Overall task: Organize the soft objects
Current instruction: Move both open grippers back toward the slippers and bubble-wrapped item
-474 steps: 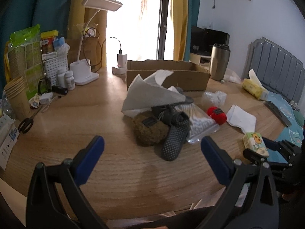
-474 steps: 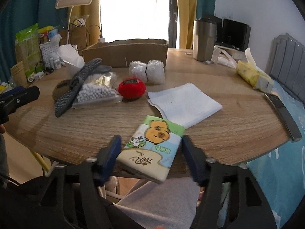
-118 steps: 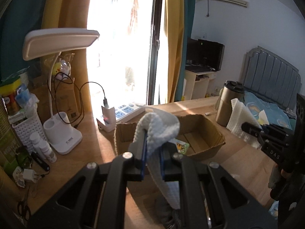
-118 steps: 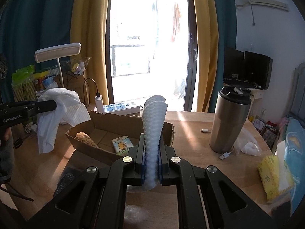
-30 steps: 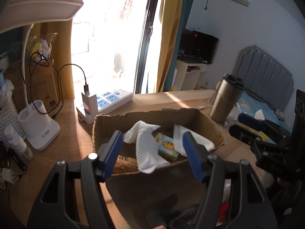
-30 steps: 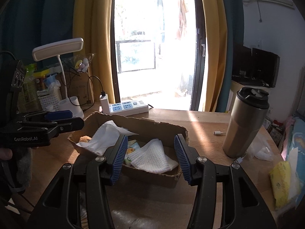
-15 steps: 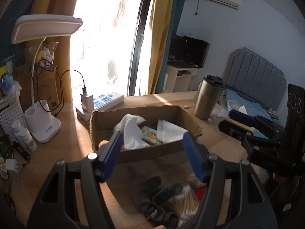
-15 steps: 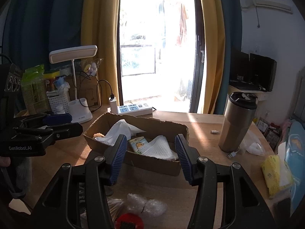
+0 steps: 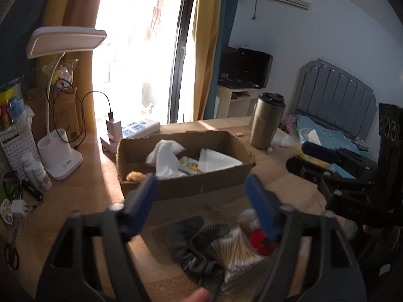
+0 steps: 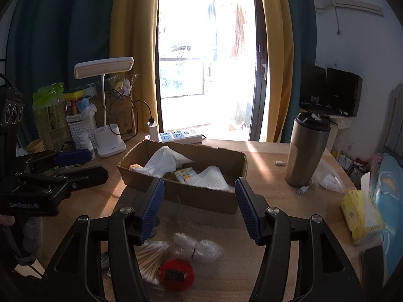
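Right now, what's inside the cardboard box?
In the box: two white cloths, a tissue pack, and a brown fuzzy thing. Whatever lies under the cloths is hidden.

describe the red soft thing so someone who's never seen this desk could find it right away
Start at the cardboard box in the middle of the wooden table, then come to the near edge in front of it. The red ball lies there between a bag of cotton swabs and crumpled bubble wrap; it alone is bright red, with a dark label.

Both wrist views face cardboard box (image 9: 185, 188) (image 10: 199, 196), angled down, near.
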